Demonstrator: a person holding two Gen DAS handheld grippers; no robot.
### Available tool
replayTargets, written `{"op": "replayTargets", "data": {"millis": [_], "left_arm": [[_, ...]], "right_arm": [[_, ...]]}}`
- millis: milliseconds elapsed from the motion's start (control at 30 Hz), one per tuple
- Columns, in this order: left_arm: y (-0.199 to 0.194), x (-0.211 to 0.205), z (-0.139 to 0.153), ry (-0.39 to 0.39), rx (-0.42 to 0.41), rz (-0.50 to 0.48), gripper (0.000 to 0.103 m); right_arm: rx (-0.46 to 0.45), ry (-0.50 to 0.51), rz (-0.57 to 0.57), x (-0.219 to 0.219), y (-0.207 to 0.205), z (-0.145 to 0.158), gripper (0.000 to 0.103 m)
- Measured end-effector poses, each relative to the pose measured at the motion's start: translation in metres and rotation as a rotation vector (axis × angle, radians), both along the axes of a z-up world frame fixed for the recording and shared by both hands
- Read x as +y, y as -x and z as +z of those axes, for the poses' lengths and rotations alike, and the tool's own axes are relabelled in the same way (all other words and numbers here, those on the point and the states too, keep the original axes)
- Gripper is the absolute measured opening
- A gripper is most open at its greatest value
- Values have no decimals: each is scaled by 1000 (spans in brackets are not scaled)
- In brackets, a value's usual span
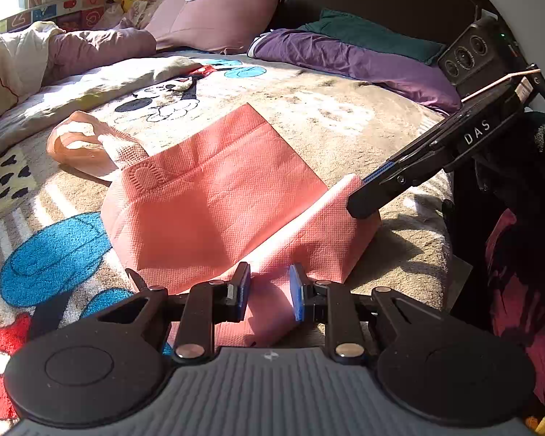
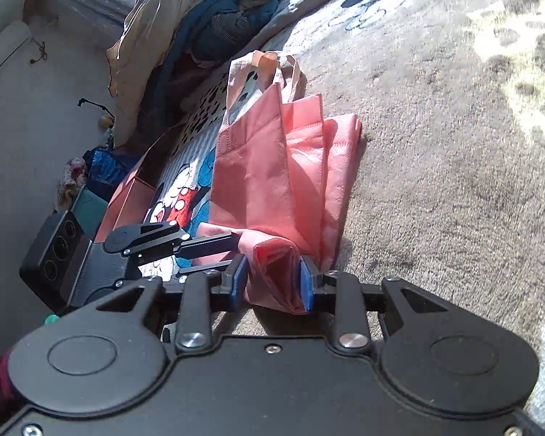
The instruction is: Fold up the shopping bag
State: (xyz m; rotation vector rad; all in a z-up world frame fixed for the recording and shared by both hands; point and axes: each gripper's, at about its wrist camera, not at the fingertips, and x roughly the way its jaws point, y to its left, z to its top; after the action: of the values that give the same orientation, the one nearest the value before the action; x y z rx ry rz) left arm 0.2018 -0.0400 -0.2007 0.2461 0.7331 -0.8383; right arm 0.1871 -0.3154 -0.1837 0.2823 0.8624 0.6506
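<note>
We hold the pink non-woven fabric shopping bag (image 1: 214, 196) on the plush cartoon-print bed blanket (image 1: 345, 116) — left gripper (image 1: 269, 296) and right gripper (image 2: 272, 281) each pinch a near-edge corner. First fold begun; handles (image 1: 80, 145) remain loose.

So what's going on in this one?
A person is folding a pink shopping bag on a bed with two handheld grippers. The left gripper and right gripper each have their jaws around a bottom corner, lifted off the cartoon blanket. The handles lie at the far end.
</note>
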Motion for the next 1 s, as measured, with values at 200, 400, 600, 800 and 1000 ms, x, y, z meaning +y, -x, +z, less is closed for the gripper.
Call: {"op": "replayTargets", "data": {"millis": [200, 400, 600, 800, 1000], "left_arm": [[-2, 4, -3, 39, 42, 32, 22], [-6, 16, -10, 131, 96, 65, 22], [1, 26, -5, 161, 69, -21, 23], [43, 8, 11, -267, -304, -382, 30], [65, -19, -11, -626, -635, -675, 55]], "right_arm": [[-396, 359, 289, 52, 23, 24, 34], [-212, 197, 236, 34, -28, -5, 0], [-101, 92, 248, 17, -44, -14, 0], [-63, 68, 297, 11, -46, -15, 0], [60, -10, 363, 5, -54, -23, 0]]}}
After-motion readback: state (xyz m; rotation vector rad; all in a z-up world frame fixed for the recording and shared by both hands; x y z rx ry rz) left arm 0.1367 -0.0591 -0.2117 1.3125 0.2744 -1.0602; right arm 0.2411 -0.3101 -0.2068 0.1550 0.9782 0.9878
